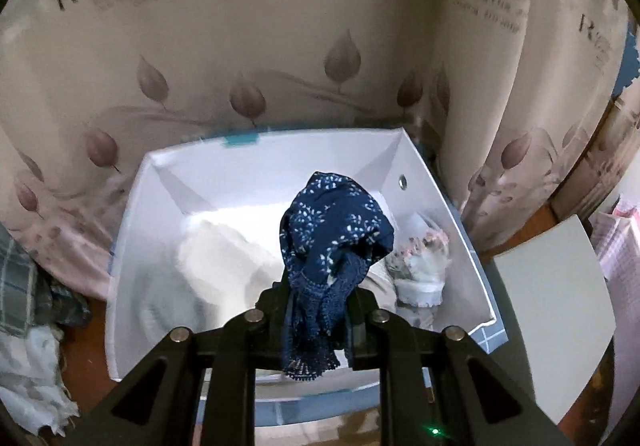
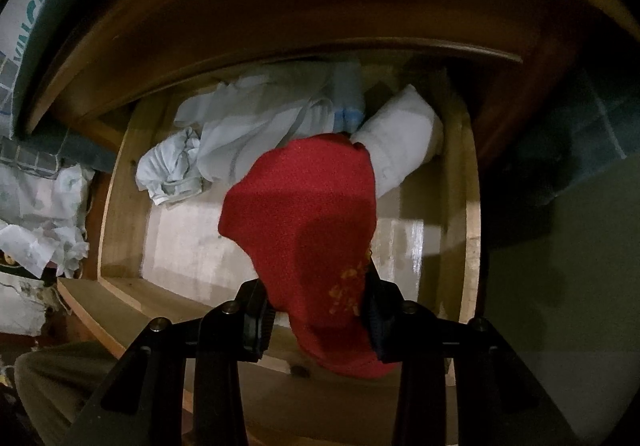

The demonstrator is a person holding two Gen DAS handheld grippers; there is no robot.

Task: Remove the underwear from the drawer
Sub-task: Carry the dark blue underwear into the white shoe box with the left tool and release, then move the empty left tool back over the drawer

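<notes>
Our left gripper was clamped on the navy lace-trimmed underwear, which hung directly above the white storage box, so we judged a straight drop would land it beside the pale garments inside. Our right gripper pinched the red underwear, its length running away from the fingers over the open wooden drawer; white clothes lay behind. It looked farther from the box.
</notes>
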